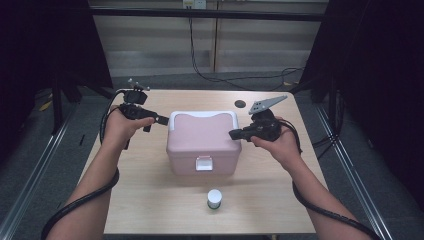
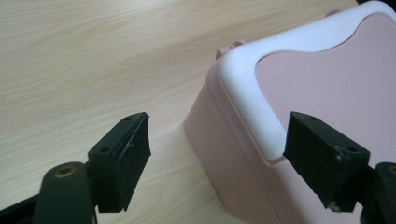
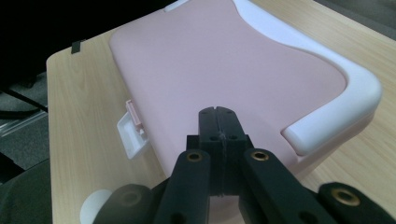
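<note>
A pink box (image 1: 203, 142) with a white-trimmed lid sits shut near the middle of the bench (image 1: 150, 200), its small white latch (image 1: 203, 163) on the front wall facing the person. In front of it, well apart, stands a small white-capped bottle (image 1: 214, 198) with a green base. A dark round spot (image 1: 240, 104) marks the bench behind the box toward the right. Cables run across the floor beyond the far edge.

The left tongs (image 1: 161, 120) hang just beside the box's upper left corner, spread wide with nothing between the pads; in the left gripper view that white-rimmed corner (image 2: 243, 93) lies in the gap between them without touching either pad. The right tongs (image 1: 234, 134) hover at the lid's right edge, pressed together and pinching nothing, tips pointing across the pink lid (image 3: 224, 70). Nothing stands between either pair and the box.
</note>
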{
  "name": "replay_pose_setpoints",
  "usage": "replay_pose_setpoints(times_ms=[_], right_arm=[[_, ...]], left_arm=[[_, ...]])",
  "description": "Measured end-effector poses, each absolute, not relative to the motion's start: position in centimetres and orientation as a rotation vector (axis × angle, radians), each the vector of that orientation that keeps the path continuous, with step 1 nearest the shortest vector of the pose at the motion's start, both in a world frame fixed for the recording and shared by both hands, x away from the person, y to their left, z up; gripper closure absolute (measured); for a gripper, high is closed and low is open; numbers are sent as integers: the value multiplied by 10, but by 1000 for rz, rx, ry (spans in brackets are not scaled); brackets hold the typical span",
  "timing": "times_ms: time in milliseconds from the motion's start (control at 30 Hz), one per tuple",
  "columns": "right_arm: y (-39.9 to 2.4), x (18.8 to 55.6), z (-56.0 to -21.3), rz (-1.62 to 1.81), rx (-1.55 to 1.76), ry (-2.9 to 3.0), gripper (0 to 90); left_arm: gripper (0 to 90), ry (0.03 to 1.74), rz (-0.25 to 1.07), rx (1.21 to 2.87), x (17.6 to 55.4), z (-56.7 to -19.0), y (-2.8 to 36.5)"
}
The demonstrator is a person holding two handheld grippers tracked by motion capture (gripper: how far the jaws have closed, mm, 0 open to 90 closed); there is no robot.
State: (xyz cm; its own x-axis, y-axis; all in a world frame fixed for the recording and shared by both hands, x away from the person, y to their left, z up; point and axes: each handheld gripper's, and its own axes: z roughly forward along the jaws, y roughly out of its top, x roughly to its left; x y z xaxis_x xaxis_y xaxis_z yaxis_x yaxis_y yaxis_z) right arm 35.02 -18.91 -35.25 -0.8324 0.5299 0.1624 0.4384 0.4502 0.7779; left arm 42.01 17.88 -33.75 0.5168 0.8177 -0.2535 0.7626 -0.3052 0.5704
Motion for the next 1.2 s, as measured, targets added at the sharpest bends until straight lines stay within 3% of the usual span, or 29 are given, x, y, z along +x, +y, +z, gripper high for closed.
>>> replay_pose_setpoints(times_ms=[1200], right_arm=[[-180, 347, -361, 1304, 914, 2587, 900]], left_arm=[[229, 1320, 75, 2097, 442, -346, 149]])
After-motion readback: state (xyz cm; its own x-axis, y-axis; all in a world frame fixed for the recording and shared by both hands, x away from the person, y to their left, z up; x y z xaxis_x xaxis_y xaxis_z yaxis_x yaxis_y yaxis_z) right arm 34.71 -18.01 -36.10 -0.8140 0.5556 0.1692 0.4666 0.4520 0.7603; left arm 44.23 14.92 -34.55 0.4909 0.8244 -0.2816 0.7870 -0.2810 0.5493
